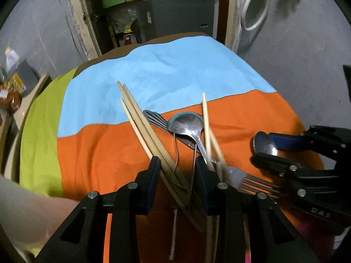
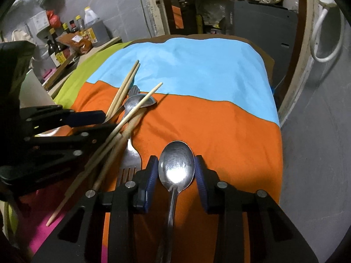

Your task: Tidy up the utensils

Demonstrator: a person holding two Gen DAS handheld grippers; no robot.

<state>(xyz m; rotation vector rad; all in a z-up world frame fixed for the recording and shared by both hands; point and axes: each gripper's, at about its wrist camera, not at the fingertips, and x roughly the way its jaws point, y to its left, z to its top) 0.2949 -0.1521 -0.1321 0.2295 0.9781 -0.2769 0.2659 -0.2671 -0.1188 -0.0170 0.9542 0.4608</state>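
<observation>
Utensils lie in a heap on the orange cloth [image 1: 98,149]. In the left wrist view, wooden chopsticks [image 1: 140,122] run between my left gripper's [image 1: 177,164] open fingers, with a thin wire piece beside them. A metal spoon [image 1: 186,125] and a ridged handle [image 1: 153,118] lie just ahead, and a fork [image 1: 248,178] lies to the right. My right gripper [image 2: 176,164] is open, its fingers on either side of the bowl of a second spoon [image 2: 176,164] that lies on the cloth. It also shows in the left wrist view [image 1: 265,145].
The table carries blue [image 2: 197,65], orange and lime-green [image 1: 41,120] cloths, with a pink patch at the near edge. Bottles and jars [image 2: 72,37] stand on a counter at the left. A dark doorway with a grey cabinet [image 1: 182,15] lies behind the table.
</observation>
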